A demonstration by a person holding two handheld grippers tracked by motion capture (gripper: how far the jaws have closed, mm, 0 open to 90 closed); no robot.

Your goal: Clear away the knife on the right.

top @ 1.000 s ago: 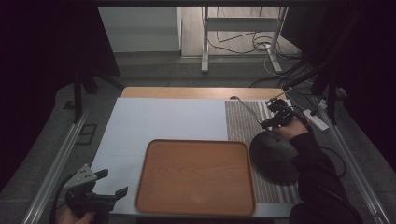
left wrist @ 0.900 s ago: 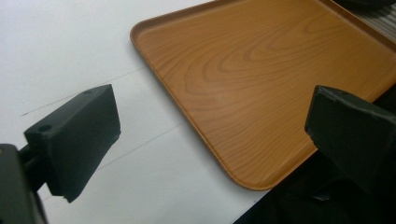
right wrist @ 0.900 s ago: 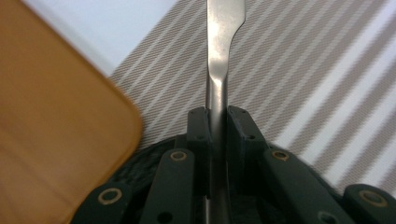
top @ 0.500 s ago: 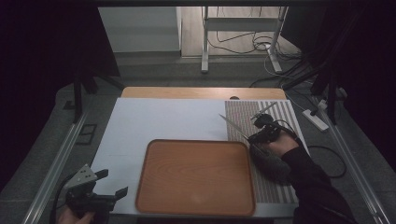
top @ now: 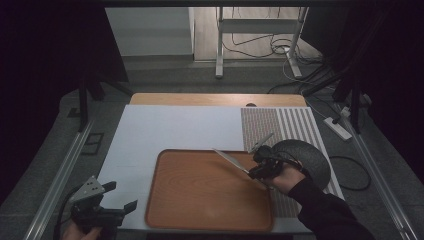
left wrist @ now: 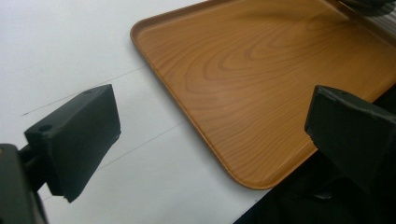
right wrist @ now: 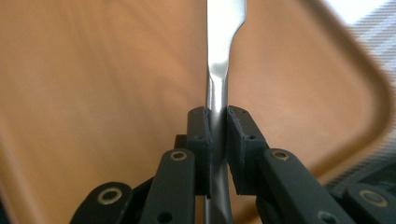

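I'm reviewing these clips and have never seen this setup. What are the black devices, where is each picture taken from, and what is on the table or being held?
A person holds one hand-held gripper in each hand; there is no robot arm. The high view looks down on the table. The other two pictures come from cameras riding on each gripper. On the table lie a white mat, a striped mat, a wooden tray and a dark round object. The right hand-held gripper, over the tray, clamps a metal utensil. The left hand-held gripper is open, holding nothing.

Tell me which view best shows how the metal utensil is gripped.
The right gripper view: the jaws pinch the metal utensil by its handle. The high view shows the utensil small, held out over the wooden tray. The left gripper view adds the tray.
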